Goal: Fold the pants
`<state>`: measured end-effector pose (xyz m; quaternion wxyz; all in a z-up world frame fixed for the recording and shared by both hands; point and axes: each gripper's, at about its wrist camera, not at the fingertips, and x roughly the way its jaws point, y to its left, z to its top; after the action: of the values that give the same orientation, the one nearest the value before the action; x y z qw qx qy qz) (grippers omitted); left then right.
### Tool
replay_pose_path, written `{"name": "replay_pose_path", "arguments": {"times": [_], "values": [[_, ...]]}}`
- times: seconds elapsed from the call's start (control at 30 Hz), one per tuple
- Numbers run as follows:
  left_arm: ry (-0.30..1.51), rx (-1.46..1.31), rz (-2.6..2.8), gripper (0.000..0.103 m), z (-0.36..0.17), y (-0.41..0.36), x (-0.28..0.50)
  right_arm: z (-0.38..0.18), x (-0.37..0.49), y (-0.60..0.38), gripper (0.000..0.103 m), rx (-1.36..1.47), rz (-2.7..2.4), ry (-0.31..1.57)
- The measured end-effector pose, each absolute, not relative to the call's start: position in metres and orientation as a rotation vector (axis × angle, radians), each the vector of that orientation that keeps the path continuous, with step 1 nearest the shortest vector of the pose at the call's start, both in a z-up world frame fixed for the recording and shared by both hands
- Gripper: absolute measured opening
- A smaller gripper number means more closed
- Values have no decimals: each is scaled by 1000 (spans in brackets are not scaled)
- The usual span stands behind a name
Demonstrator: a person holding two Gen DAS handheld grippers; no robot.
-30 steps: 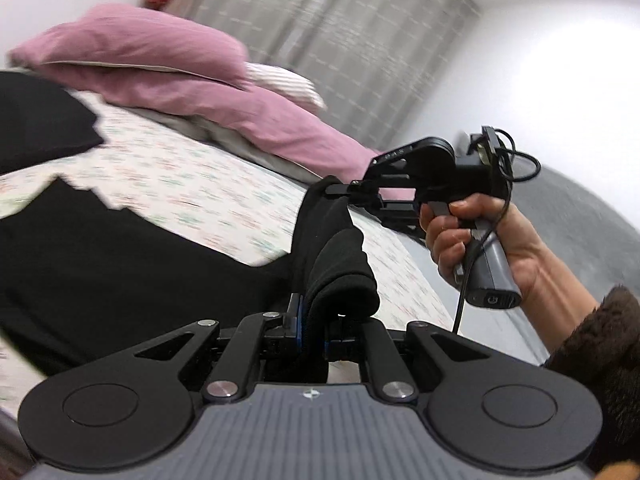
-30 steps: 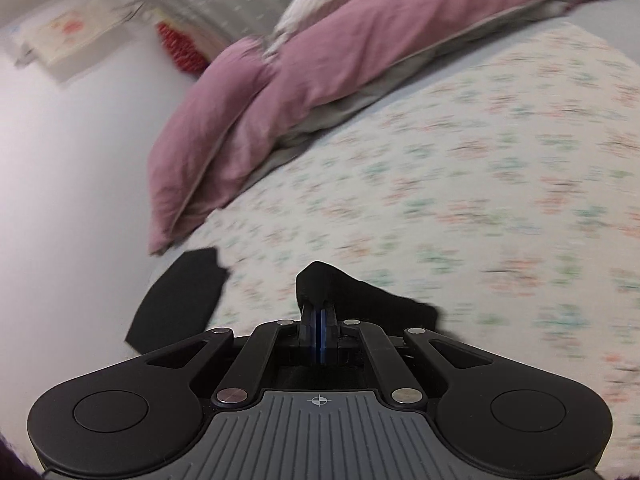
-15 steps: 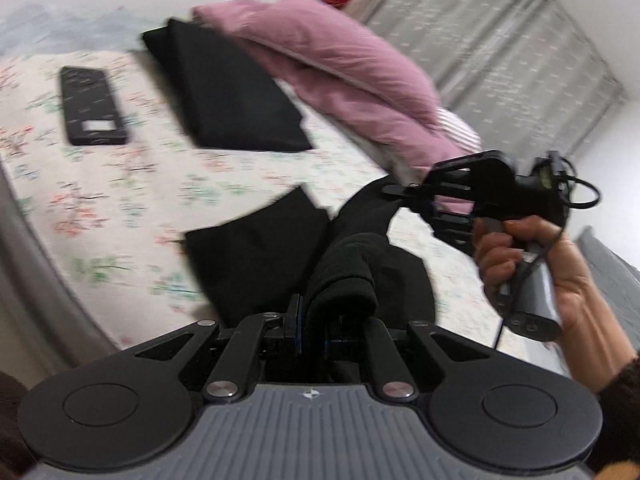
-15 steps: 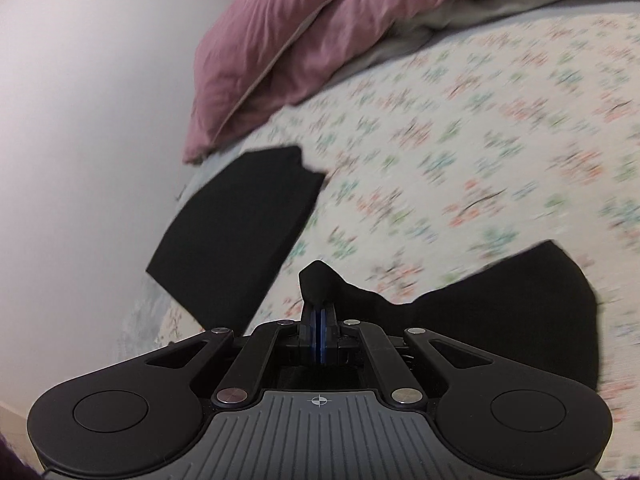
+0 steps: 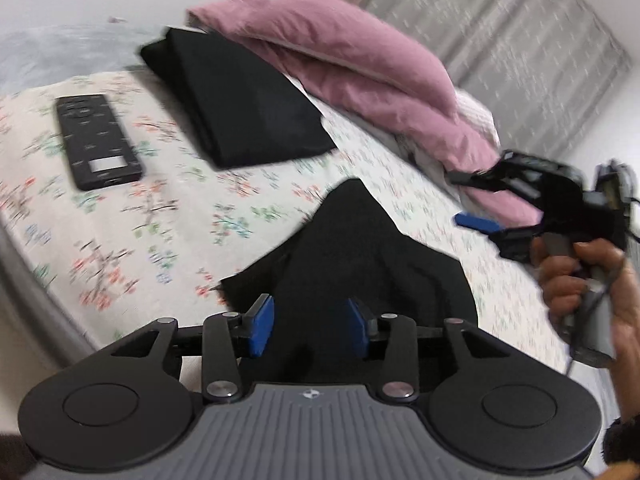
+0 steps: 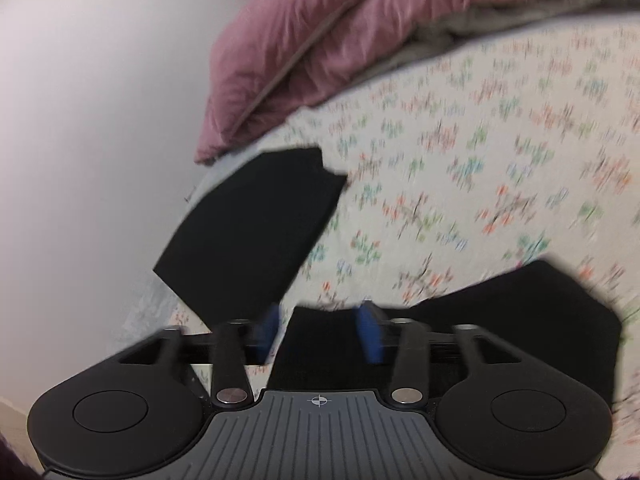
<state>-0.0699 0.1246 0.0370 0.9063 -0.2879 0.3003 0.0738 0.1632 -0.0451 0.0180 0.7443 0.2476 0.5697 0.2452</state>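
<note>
With the left gripper (image 5: 308, 326) and right gripper (image 6: 320, 332) both spread wide, the soft, limp black fabric pants (image 5: 360, 256) are best pinched at a folded edge.

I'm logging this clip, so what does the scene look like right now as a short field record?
surface: floral bedsheet
pants: black, lying in a loose heap on the sheet
left claw: open, pants between the pads, not gripped
right claw: open, over the pants
folded black garment: flat by the pink pillows
black remote: on the sheet, apart from the pants
</note>
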Motion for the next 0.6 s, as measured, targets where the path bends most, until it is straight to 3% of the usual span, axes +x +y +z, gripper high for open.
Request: {"name": "replay_pose_path", "arguments": {"times": [0.3, 0.37, 0.5, 0.6], "values": [[840, -364, 120, 56, 35, 136, 24, 33, 109, -129, 62, 507, 507, 1177], [888, -286, 124, 49, 28, 130, 33, 28, 88, -149, 62, 509, 485, 1187], [887, -162, 156, 14, 20, 120, 35, 13, 50, -177, 63, 502, 457, 1206], [815, -119, 179, 12, 24, 111, 30, -3, 33, -187, 63, 489, 434, 1244]]}}
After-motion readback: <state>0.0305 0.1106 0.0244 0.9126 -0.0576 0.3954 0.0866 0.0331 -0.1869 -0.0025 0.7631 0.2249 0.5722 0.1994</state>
